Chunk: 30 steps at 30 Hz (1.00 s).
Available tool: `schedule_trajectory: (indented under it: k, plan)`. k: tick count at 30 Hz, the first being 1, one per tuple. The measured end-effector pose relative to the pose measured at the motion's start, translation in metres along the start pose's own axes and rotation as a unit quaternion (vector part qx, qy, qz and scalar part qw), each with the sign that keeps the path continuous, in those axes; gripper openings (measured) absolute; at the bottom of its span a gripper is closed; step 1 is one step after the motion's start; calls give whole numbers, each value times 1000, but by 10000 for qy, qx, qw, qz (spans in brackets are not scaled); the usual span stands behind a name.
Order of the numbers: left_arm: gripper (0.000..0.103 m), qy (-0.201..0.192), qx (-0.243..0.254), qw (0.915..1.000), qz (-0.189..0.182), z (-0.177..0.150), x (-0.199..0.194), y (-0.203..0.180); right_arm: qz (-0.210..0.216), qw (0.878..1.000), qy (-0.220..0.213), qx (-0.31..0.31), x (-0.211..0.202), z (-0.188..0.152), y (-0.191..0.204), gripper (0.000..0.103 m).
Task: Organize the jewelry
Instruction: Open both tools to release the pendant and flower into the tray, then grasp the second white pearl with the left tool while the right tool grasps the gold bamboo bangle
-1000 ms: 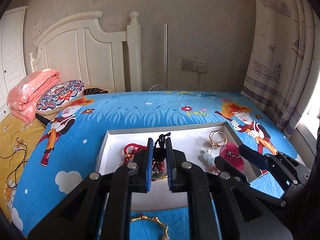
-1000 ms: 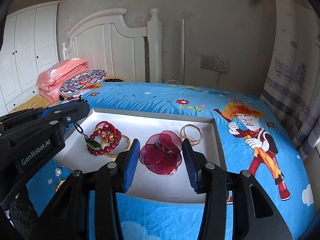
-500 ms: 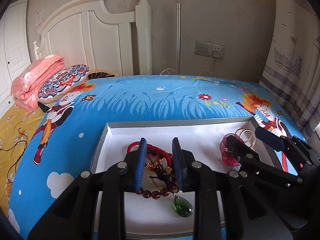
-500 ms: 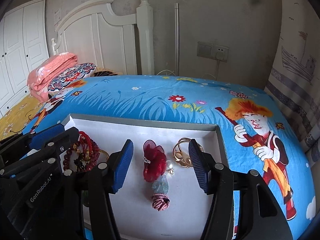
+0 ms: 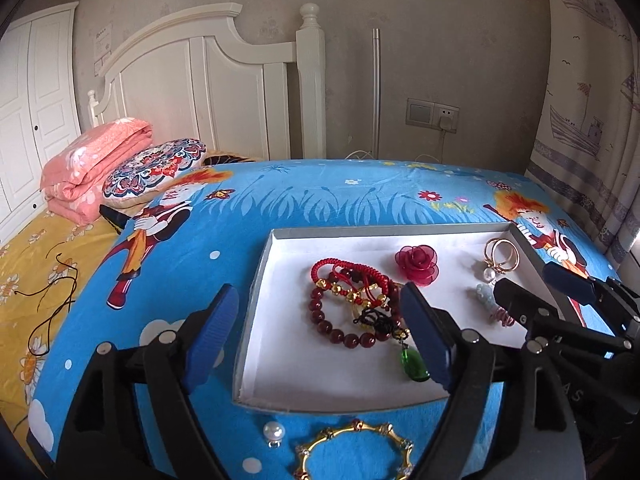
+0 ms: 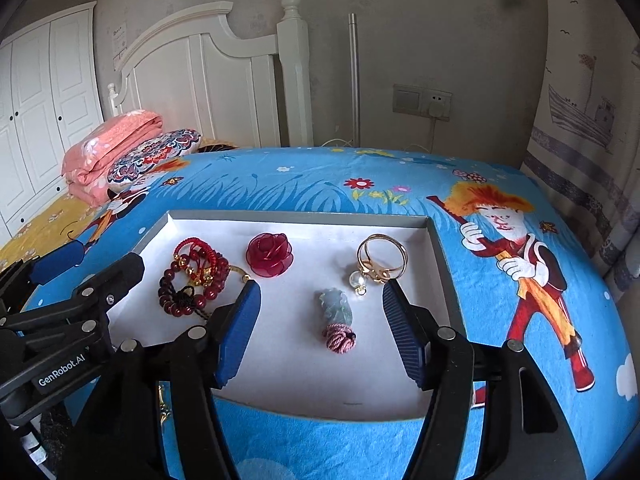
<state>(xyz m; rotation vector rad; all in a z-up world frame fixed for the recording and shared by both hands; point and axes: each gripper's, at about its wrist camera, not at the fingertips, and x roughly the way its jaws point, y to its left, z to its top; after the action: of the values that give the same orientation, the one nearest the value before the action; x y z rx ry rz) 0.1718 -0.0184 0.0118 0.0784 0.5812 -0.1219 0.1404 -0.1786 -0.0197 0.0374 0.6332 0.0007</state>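
Note:
A white tray (image 5: 280, 320) (image 6: 280, 380) lies on the blue bedspread. In it are red bead bracelets (image 5: 344, 300) (image 6: 192, 276), a black-corded necklace with a green pendant (image 5: 414, 364), a red fabric rose (image 5: 416, 262) (image 6: 270, 254), gold rings (image 5: 502, 254) (image 6: 380, 260) and a pale jade charm with a pink cord (image 6: 338, 320). My left gripper (image 5: 320, 336) is open and empty, above the tray's near left edge. My right gripper (image 6: 320, 332) is open and empty, around the jade charm from above.
A gold bangle (image 5: 356, 452) and a pearl earring (image 5: 274, 432) lie on the bedspread in front of the tray. A pink quilt (image 5: 96, 164) and patterned pillow (image 5: 156, 166) lie by the white headboard. A curtain (image 6: 592, 160) hangs at the right.
My left gripper let go of the green-pendant necklace onto the bracelets, opened wide and drew back. My right gripper opened wider and drew back; the rose and jade charm now lie apart in the tray.

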Motion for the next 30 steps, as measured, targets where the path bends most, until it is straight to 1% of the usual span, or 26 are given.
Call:
schedule_trajectory:
  k: [4, 8, 14, 17, 22, 25, 30]
  plan:
    - [83, -35, 36, 9999, 105, -23, -19, 11, 56, 10000, 27, 48, -15, -18, 10, 62]
    - [83, 54, -108, 9999, 121, -41, -29, 27, 37, 9999, -32, 144, -32, -34, 17, 62]
    - [83, 249, -170, 9993, 228, -63, -31, 48, 65, 9999, 51, 110, -42, -57, 29, 62]
    - [83, 311, -121, 9991, 268, -71, -31, 55, 159, 9998, 117, -15, -42, -65, 39, 61]
    - [83, 372, -178, 9985, 374, -79, -27, 67, 460, 9982, 105, -357, -41, -70, 66, 61]
    - [83, 386, -261, 9982, 382, -78, -26, 77, 448, 9979, 136, -445, -39, -72, 78, 61]
    - [83, 395, -344, 9978, 396, -80, -25, 88, 375, 9979, 303, -423, -31, -72, 86, 60]
